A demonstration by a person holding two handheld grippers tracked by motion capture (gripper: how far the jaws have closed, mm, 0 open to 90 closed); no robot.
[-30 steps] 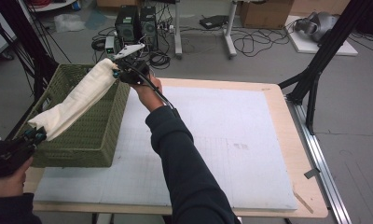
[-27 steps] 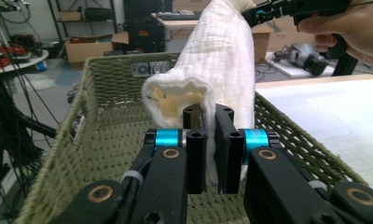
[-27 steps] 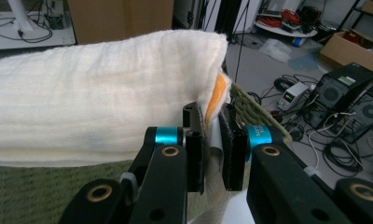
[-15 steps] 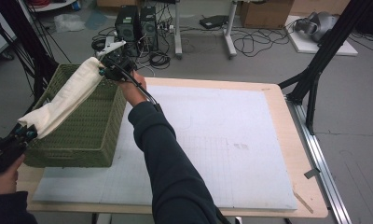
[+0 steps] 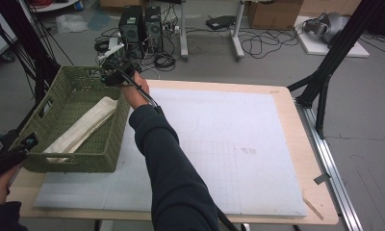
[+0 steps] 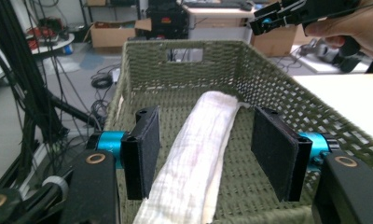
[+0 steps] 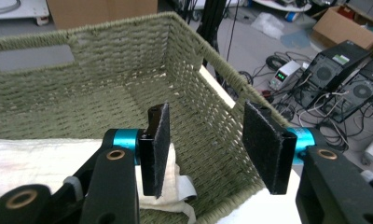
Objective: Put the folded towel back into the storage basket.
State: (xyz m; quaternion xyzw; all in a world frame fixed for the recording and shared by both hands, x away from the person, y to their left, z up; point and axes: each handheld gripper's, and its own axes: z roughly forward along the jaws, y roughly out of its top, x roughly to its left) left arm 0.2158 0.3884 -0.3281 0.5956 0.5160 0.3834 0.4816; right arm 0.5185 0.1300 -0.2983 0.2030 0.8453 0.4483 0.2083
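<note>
A long cream-white folded cloth [image 5: 82, 129] lies lengthwise on the floor of a rectangular olive-green woven basket [image 5: 87, 161], running from its near left corner toward its far right side. The basket stands on the left part of a pale wooden bench [image 5: 303, 139] covered by a white gridded mat [image 5: 229, 144], its left end hanging past the mat's edge. The left tool [image 5: 17, 147] is held at the basket's near left corner in a hand that enters from the bottom left of the high view. In the left gripper view its black padded jaws have just been opening and now stand wide, one on each side of the cloth's [image 6: 194, 158] near end, and neither pad presses on the fabric, which rests free on the woven floor [image 6: 240, 186]. The right tool [image 5: 114, 72] hovers at the basket's far right corner, held by a hand on a dark-sleeved arm [image 5: 166, 163] that reaches diagonally across the mat. Its jaws have just been opening too and stand apart with nothing gripped; in the right gripper view the cloth's [image 7: 44, 163] other end lies below and just behind one pad, with a loose fold drooping near the basket wall [image 7: 128, 74]. Beyond the bench, black computer towers [image 5: 141, 24] and tangled cables [image 5: 258, 43] sit on the grey floor.
</note>
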